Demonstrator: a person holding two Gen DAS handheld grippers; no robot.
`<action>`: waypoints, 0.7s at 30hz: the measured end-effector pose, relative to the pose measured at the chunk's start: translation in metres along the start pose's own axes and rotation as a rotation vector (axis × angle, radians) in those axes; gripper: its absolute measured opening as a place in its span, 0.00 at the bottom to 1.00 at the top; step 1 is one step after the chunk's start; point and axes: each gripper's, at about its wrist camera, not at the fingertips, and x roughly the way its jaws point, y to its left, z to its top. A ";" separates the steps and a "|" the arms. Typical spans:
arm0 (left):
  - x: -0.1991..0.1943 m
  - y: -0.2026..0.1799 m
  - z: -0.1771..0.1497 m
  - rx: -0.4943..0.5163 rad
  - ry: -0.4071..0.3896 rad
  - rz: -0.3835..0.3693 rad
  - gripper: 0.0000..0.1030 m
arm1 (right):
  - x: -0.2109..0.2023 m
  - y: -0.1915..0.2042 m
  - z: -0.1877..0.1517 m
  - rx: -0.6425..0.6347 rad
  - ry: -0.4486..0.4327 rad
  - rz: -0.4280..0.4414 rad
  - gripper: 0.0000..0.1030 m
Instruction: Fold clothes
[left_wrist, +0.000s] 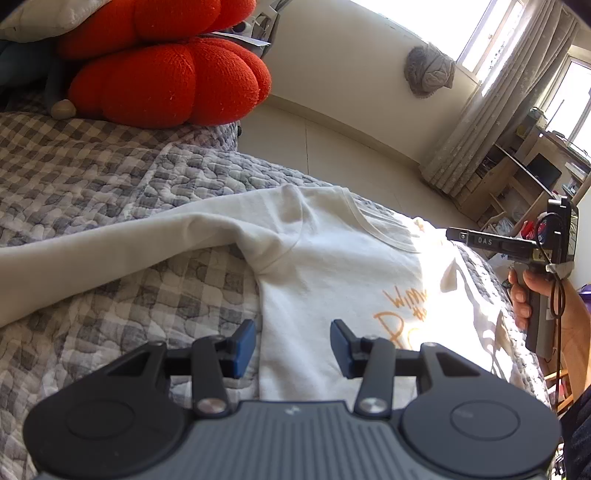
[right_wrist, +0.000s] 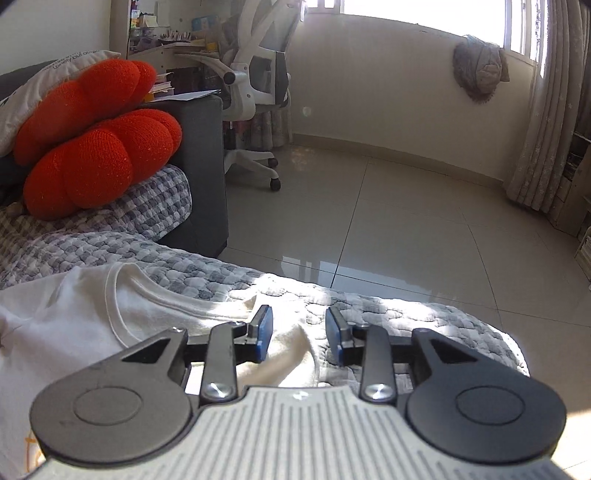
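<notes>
- The white shirt (left_wrist: 325, 266) lies face up on the grey checked quilt (left_wrist: 110, 177), collar (left_wrist: 373, 225) toward the floor side of the bed and orange print (left_wrist: 399, 314) near the middle. One long sleeve (left_wrist: 110, 243) stretches flat to the left across the quilt; the other sleeve (right_wrist: 288, 350) is bunched near the bed edge.
- Risk: that bunched sleeve sits close to the edge. A shallow pinch could take one layer only, and the fold would come out skewed or drag the cloth toward the floor (right_wrist: 406, 229).
- Risk: strong sun washes out the right part of the shirt, so the hem and seams there are hard to read. A grab could easily land off the seam.
- Risk: the quilt is puffy and loose. A low pinch could catch the quilt along with the shirt.
- Left gripper (left_wrist: 293, 347): jaws wide apart, holding nothing. It hovers over the shirt's left side seam just below the armpit; one pad is over the quilt, the other over the shirt body.
- Right gripper (right_wrist: 299, 332): jaws apart, holding nothing, straddling the crumpled sleeve cloth. Contact with the cloth: cannot tell.
- Red cushions (left_wrist: 166, 74) sit well clear at the head end.
</notes>
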 end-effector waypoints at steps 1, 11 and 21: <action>0.000 0.000 0.000 -0.001 -0.001 0.000 0.44 | 0.006 0.002 -0.003 -0.010 0.016 -0.010 0.35; 0.000 0.002 0.002 -0.006 -0.004 0.000 0.44 | 0.012 -0.006 0.004 0.016 0.014 -0.119 0.00; -0.002 0.004 0.003 -0.009 -0.011 0.004 0.44 | -0.020 -0.003 -0.006 0.027 -0.042 -0.126 0.14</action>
